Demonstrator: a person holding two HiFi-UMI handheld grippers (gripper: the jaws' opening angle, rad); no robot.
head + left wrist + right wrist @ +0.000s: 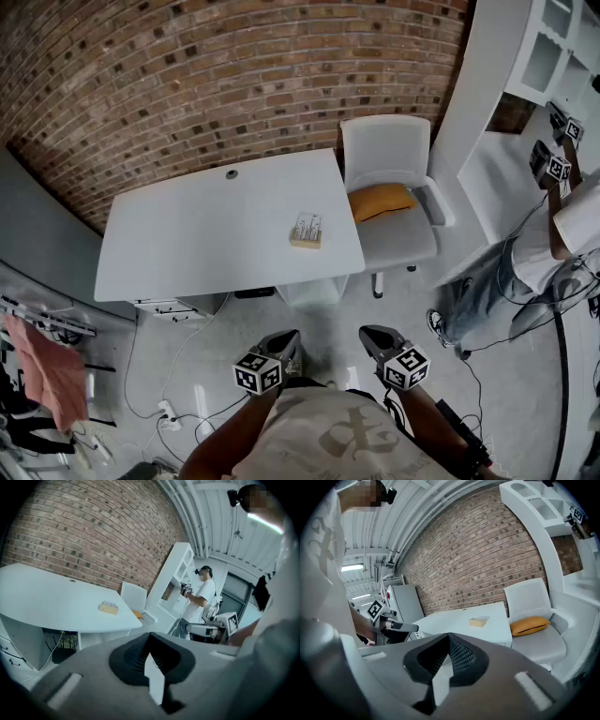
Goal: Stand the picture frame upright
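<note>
**First onlooker:** Head view shows it best. The small pale wooden picture frame (pixel 307 230) is on the white bench (pixel 187 234), close to the bench's right end and a little in from its near edge.

**Second onlooker:** Lying, not standing?

**First onlooker:** Flat on its back, I'd say, with the light face up and some thin dark marks on it that are too small to read. From the left gripper view it's a low tan slab on the bench top with nothing propping it.

**Second onlooker:** And the two grippers?

**First onlooker:** Both are well short of the bench, on its near side, low by the person's body. The left gripper (pixel 281 344) has its fingers (pixel 131 656) pressed together on nothing, and the right gripper (pixel 377 339) is the same, closed and empty.

**Second onlooker:** Why there?

**First onlooker:** My guess is nothing has begun. Tucked in and closed is how you'd carry them on the way up. The fingers will have to spread before they can take the frame's edges.

**Second onlooker:** Anything in the way?

**First onlooker:** A white chair (pixel 389 150) with an orange cushion (pixel 380 201) stands just beside the bench's right end. The frame has bare bench all round it.
</note>
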